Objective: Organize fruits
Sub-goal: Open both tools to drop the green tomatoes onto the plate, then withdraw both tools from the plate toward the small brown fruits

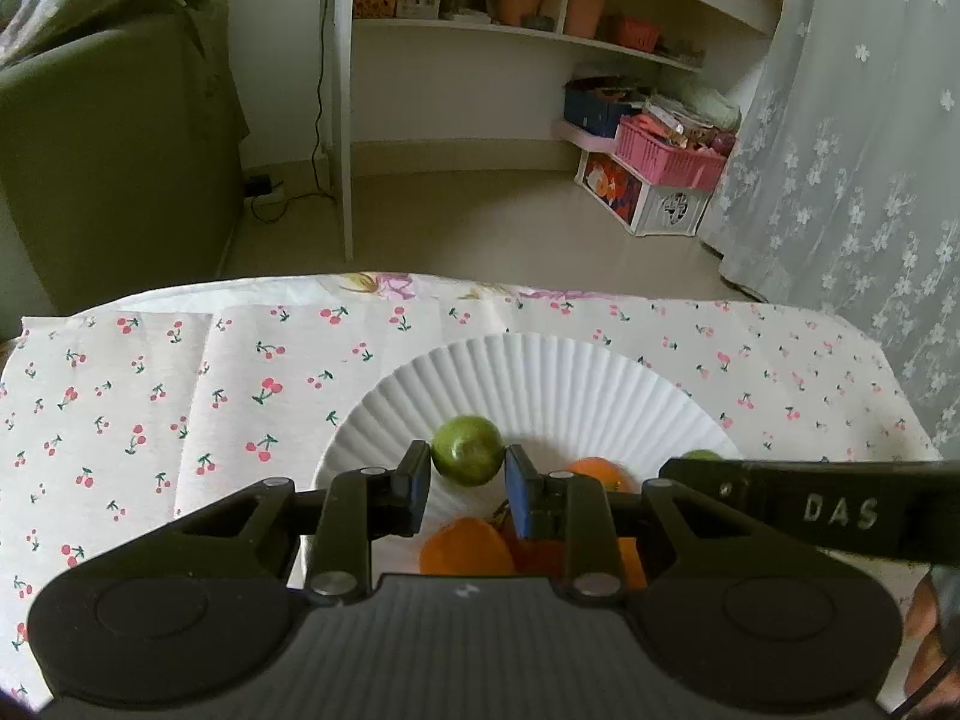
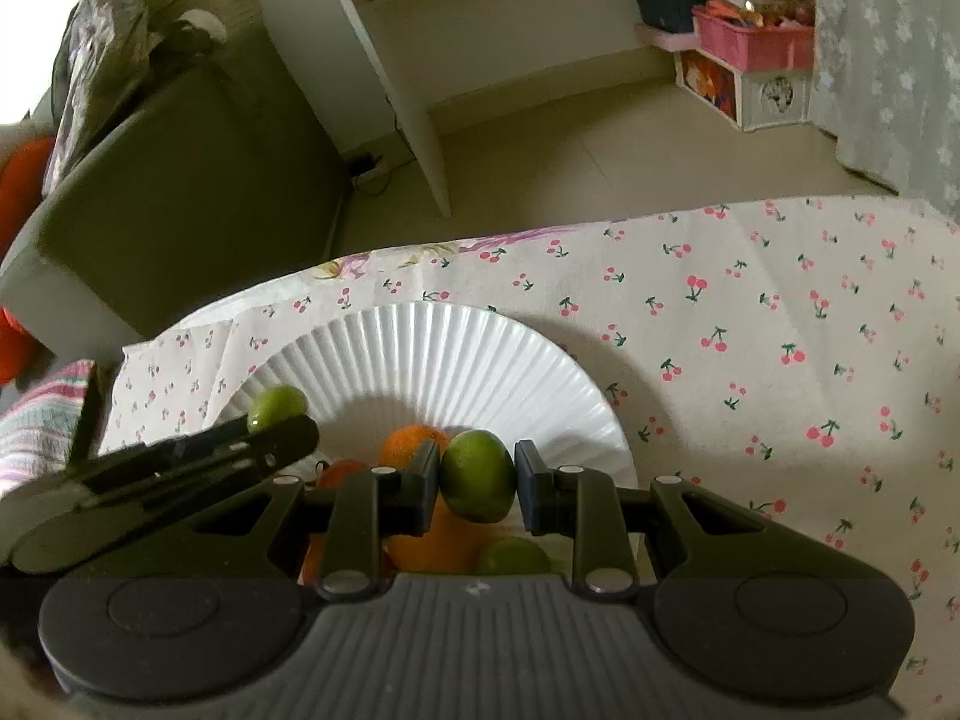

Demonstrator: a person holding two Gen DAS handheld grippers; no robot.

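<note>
A white fluted paper plate (image 1: 540, 384) (image 2: 432, 354) lies on the cherry-print tablecloth and holds several oranges (image 1: 465, 546) (image 2: 414, 441). My left gripper (image 1: 467, 483) is shut on a green lime (image 1: 468, 450) above the plate; this lime also shows in the right wrist view (image 2: 277, 407). My right gripper (image 2: 477, 486) is shut on another green lime (image 2: 479, 483) over the plate's near edge; its top shows in the left wrist view (image 1: 701, 455). A third lime (image 2: 515, 555) lies on the plate below it.
The tablecloth (image 1: 180, 396) (image 2: 780, 360) covers the table on both sides of the plate. Beyond the far edge are a green sofa (image 1: 108, 150), a white shelf unit (image 1: 540, 30), a pink basket (image 1: 666, 153) and a flowered curtain (image 1: 852, 150).
</note>
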